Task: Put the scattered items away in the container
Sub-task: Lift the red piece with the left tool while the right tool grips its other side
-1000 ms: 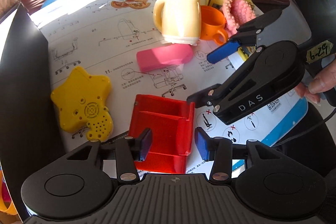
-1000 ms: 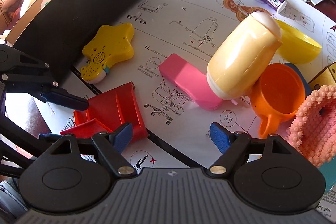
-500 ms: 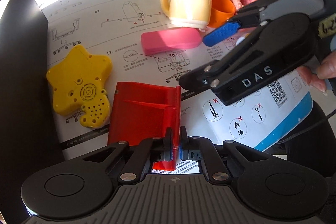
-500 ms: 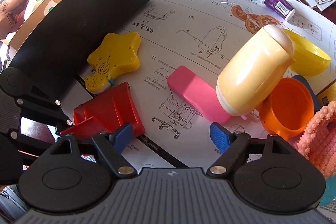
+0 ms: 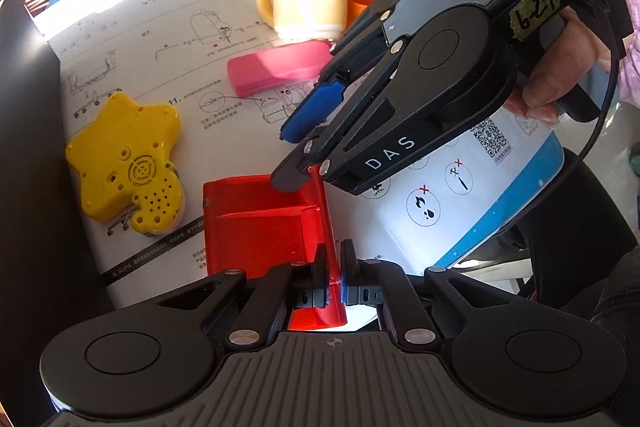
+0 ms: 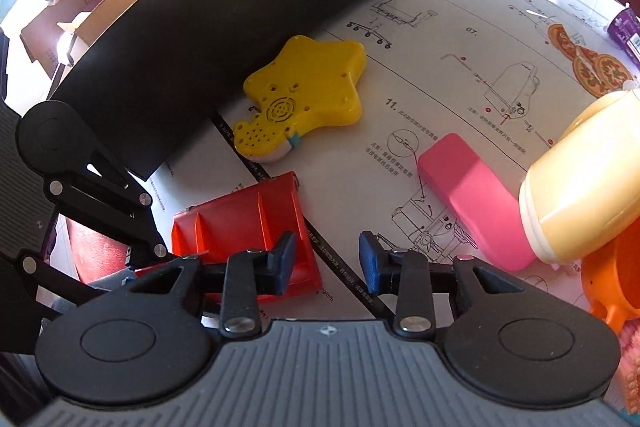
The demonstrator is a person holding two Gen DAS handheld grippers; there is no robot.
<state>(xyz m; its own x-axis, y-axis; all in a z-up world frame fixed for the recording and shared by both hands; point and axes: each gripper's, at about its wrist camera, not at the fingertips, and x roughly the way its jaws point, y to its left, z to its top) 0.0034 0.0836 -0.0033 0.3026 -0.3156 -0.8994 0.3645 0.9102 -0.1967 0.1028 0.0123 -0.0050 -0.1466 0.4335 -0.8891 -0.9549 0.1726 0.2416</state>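
Now the red tray piece (image 5: 256,227) lies on the printed instruction sheet (image 5: 168,39), just beside the yellow star toy (image 5: 124,163) and near the black container wall (image 6: 224,11). The left gripper (image 5: 331,275) is pinched tight on its thin right-hand wall — a slim hold, so lift slowly and keep the piece level, or it may twist between the pads. The right gripper (image 6: 327,261) hovers with its jaws wide, holding nothing — one fingertip at the piece's far corner; it should draw clear before the carry towards the container.
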